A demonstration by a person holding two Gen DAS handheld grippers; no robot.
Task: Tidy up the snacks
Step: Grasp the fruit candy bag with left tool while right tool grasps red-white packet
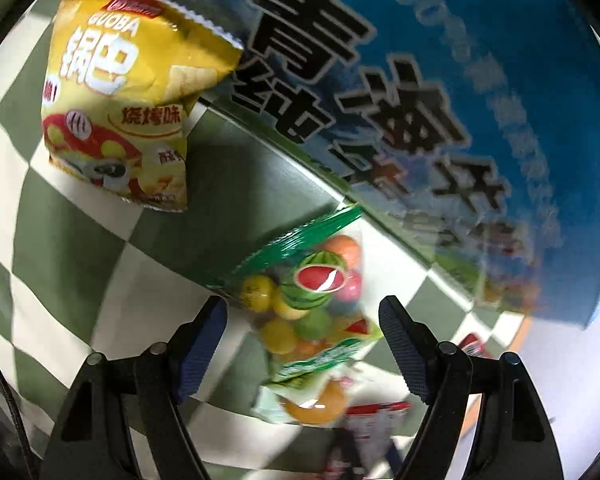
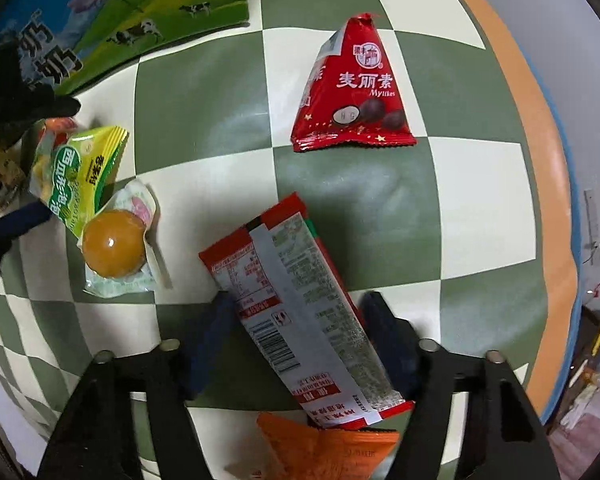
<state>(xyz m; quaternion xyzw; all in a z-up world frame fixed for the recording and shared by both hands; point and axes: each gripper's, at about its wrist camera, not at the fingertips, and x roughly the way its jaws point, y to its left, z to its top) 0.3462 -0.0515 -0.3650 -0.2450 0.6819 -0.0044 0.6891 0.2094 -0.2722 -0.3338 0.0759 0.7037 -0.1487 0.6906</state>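
Between my right claw (image 2: 296, 320) fingers lies a glossy red packet (image 2: 296, 320), gripped; left claw (image 1: 302, 312) released around a crinkly candy bag (image 1: 308, 304); yellow bag (image 1: 120, 96) reads "GUOBA".

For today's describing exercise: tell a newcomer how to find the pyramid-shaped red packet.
Start at the green-and-white checked tablecloth and look toward its orange border. There the red packet lies alone on a green square. Unlike the flat red-and-white wrapper nearby, it tapers to a point and pictures chocolate balls.
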